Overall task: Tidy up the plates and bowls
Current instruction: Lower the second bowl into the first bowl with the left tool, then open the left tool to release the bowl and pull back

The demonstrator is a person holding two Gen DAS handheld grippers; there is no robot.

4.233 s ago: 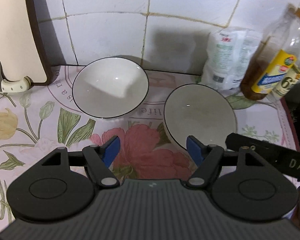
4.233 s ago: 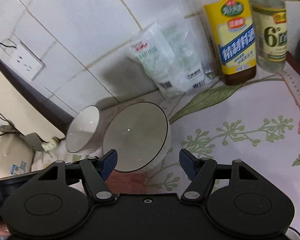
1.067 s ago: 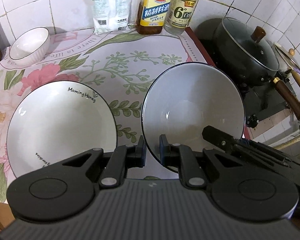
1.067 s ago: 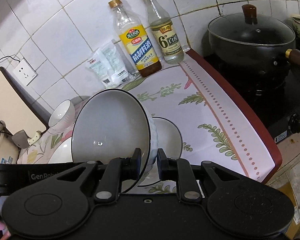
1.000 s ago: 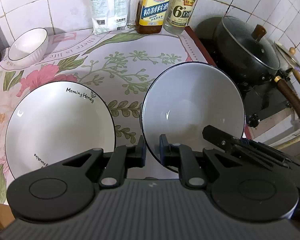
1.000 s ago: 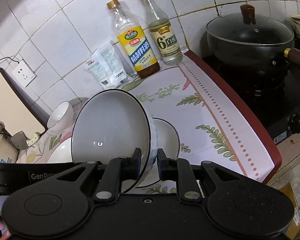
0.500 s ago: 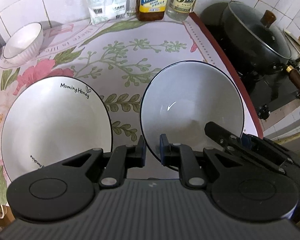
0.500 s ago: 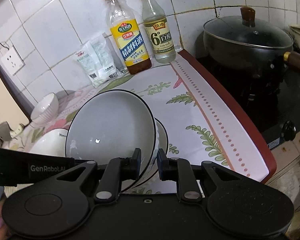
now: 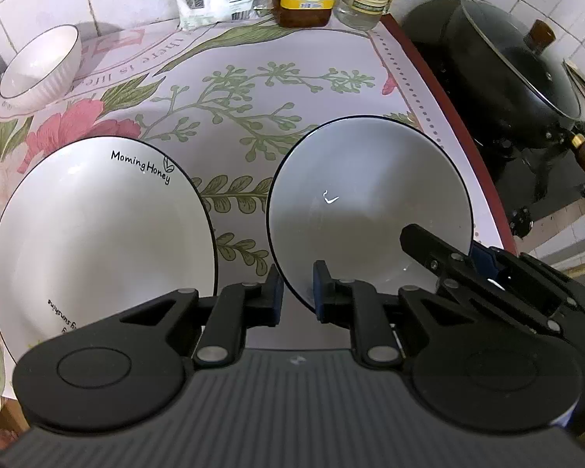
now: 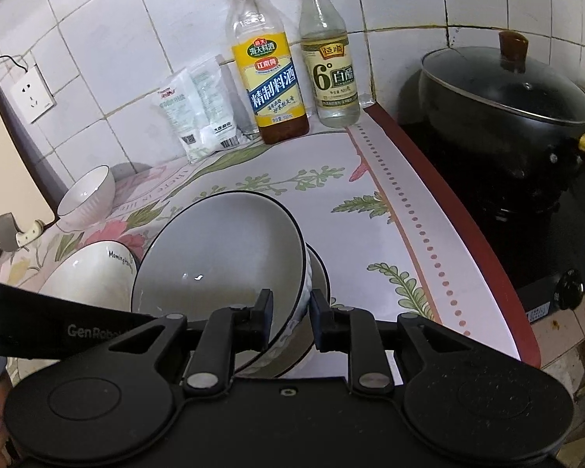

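Observation:
My left gripper (image 9: 297, 290) and my right gripper (image 10: 291, 312) are both shut on the near rim of one grey black-rimmed bowl (image 9: 366, 202), also in the right wrist view (image 10: 218, 257). The bowl sits tilted in or just above a white plate (image 10: 319, 273) on the floral counter. A white "Morning Honey" plate (image 9: 97, 230) lies to its left (image 10: 89, 280). A small white ribbed bowl (image 9: 39, 68) stands at the back left (image 10: 85, 197).
A yellow-labelled bottle (image 10: 267, 78), a vinegar bottle (image 10: 329, 58) and a white packet (image 10: 199, 117) stand against the tiled wall. A black lidded pan (image 10: 503, 117) sits on the stove at the right. The counter's red edge (image 10: 468, 249) runs along the right.
Both grippers have lowered the grey bowl toward the white plate near the counter's front. Both stay shut on its rim.

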